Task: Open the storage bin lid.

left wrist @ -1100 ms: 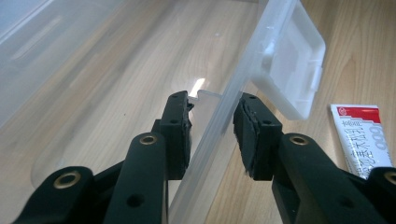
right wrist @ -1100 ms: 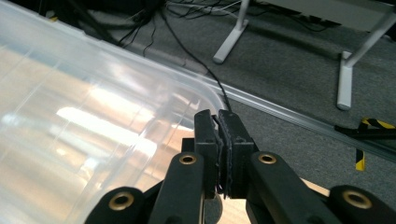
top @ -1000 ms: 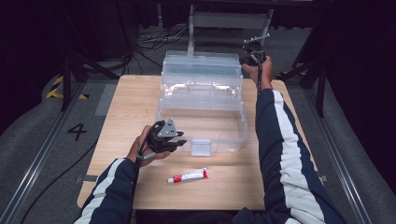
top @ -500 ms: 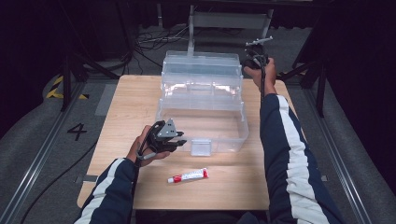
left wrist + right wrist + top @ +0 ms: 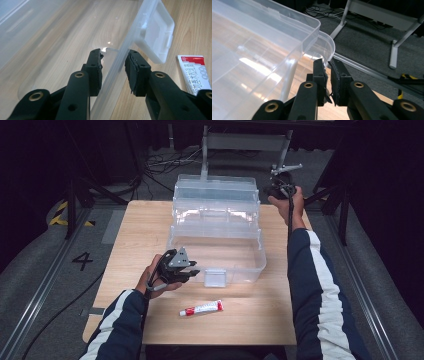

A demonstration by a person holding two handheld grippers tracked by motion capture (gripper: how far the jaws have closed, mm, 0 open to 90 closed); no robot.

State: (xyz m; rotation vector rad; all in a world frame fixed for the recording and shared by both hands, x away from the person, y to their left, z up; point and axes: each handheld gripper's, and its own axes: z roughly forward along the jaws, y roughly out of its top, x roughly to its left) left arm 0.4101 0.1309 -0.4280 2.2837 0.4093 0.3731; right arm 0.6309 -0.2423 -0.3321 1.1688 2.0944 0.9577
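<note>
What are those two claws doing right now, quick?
Left gripper: jaws open, astride the box wall near its latch, not pressing.
Right gripper: jaws shut on the lid rim.

— What colour is the storage box (image 5: 216, 227)?
— Clear, see-through plastic, with a milky white latch (image 5: 155, 35) on its front.
— And the tabletop (image 5: 140, 235)?
— Pale wood with a fine, streaky grain.
— The tube (image 5: 202, 308)?
— White with a red cap and red print; up close the end band is red with white lettering.
— The grippers?
— Both black, left gripper (image 5: 186, 270) and right gripper (image 5: 278, 190) alike, with brass-coloured rivets on the fingers (image 5: 137, 72).
— The sleeves (image 5: 320, 290)?
— Dark navy with broad white stripes.
</note>
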